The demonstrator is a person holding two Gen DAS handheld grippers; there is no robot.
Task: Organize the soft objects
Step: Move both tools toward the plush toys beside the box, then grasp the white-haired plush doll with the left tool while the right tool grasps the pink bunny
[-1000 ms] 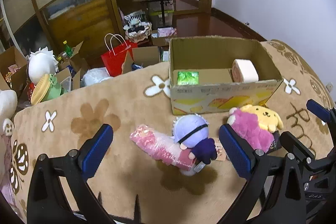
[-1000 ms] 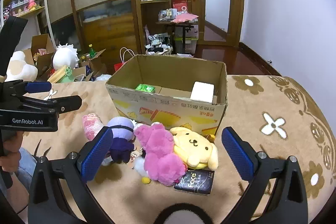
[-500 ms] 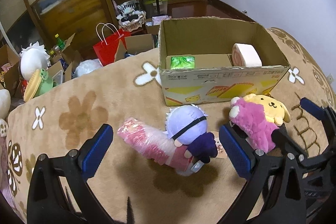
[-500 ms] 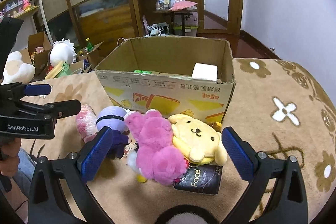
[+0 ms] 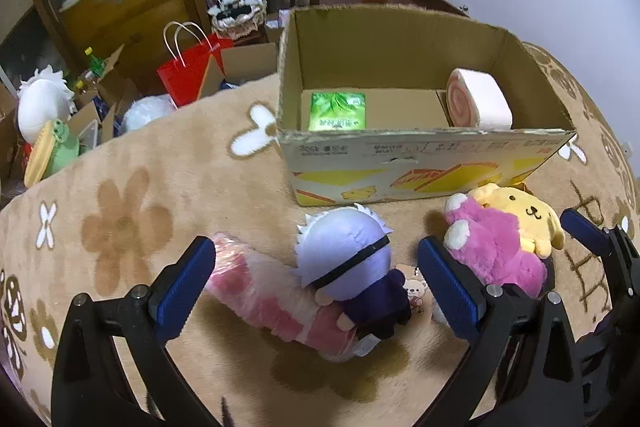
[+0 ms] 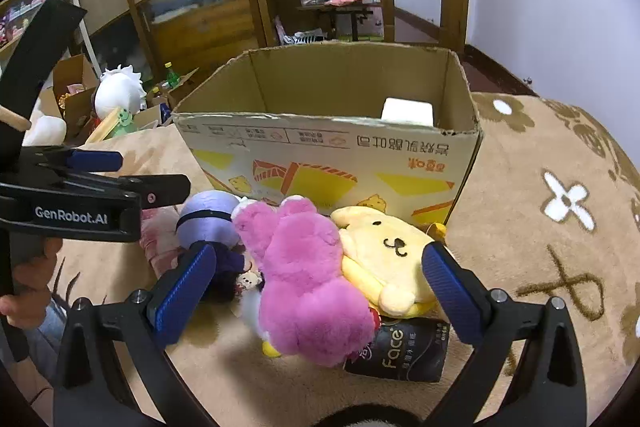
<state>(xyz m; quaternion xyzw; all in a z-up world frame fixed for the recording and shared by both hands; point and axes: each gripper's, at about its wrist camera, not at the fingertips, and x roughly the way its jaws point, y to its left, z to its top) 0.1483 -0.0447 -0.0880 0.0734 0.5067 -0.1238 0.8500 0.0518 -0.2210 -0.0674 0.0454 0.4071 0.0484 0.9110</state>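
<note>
Presently, the left gripper (image 5: 316, 285) has its fingers spread wide, gripping nothing, either side of one lilac-headed doll (image 5: 346, 259) lying across one pink wrapped roll (image 5: 264, 293); the right gripper (image 6: 316, 291) is likewise wide open and empty around one magenta plush (image 6: 308, 279) and one yellow dog plush (image 6: 388, 251), the pair touching; one black tissue pack (image 6: 400, 355) lies under them; one cardboard box (image 5: 420, 163) stands just behind on the flowered blanket (image 5: 132, 195), holding one green pack (image 5: 338, 111) and one swirl-roll cushion (image 5: 478, 103).
</note>
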